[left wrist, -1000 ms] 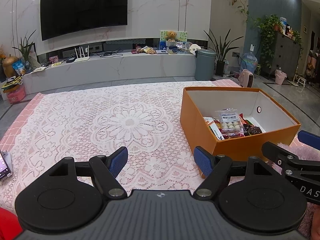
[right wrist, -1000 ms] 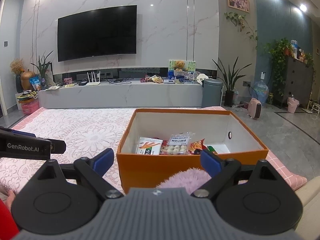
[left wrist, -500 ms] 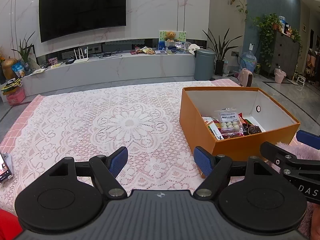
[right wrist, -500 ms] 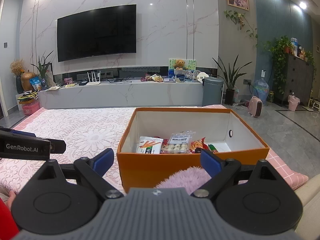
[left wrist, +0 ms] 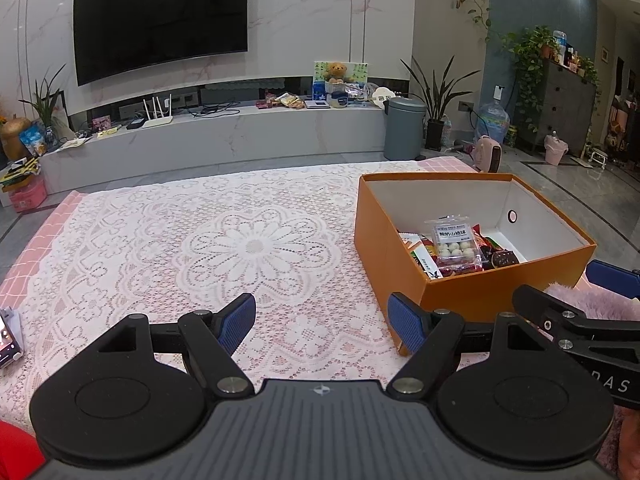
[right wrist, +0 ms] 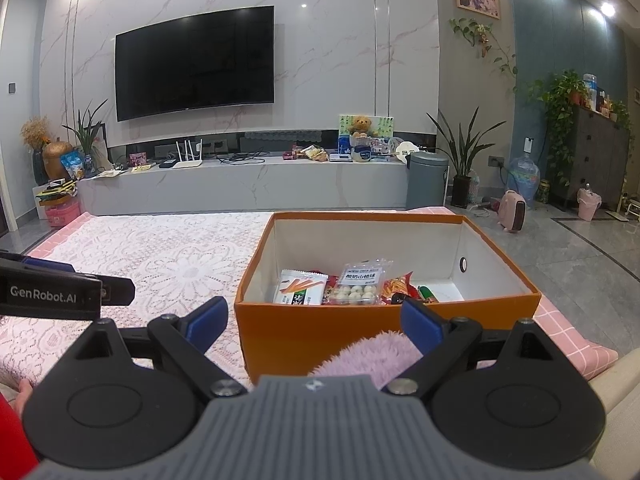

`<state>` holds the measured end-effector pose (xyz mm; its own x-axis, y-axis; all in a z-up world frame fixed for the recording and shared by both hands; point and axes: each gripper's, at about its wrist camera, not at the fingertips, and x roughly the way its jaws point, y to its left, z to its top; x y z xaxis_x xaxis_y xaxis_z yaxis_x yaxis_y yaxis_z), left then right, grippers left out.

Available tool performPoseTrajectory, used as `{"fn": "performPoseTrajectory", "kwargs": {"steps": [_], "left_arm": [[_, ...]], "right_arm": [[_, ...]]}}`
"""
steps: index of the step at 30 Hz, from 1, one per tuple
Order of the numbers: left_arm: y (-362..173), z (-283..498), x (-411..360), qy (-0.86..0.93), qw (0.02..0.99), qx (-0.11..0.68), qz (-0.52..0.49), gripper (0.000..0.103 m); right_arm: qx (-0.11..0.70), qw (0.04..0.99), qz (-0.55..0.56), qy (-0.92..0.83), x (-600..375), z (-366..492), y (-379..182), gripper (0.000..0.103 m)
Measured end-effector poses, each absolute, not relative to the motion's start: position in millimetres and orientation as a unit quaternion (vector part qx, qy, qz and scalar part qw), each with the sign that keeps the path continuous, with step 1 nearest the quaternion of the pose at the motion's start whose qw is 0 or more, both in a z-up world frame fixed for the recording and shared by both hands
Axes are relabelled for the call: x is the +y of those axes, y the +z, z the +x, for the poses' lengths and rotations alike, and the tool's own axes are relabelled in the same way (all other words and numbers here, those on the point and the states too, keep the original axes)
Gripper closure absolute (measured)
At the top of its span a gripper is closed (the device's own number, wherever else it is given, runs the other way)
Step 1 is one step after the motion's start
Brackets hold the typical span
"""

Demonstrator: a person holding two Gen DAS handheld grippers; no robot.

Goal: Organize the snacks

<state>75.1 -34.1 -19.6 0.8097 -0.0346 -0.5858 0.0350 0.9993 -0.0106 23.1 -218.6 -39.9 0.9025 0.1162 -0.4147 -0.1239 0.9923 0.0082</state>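
Bench, lace-covered: the wide stretch left of the orange box lies bare, passable right up to the box's left wall. Left claw: jaws wide, nothing between, its right pad just beside the box's near left corner. Right claw: jaws wide, the box's near wall directly ahead. Box top open; snack packets crowd the near floor, with the far right corner bare. Pink fluffy fabric lies between the right claw and the box.
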Motion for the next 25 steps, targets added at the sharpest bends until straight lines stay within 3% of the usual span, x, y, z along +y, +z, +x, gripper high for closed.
{"fn": "performPoseTrajectory", "kwargs": {"steps": [25], "left_arm": [[-19.7,76.2,-38.4,-0.021,0.951,0.31,0.008,0.015]], "right_arm": [[0.217,0.974,-0.008,0.062,-217.6,24.4,-41.9,0.012]]}}
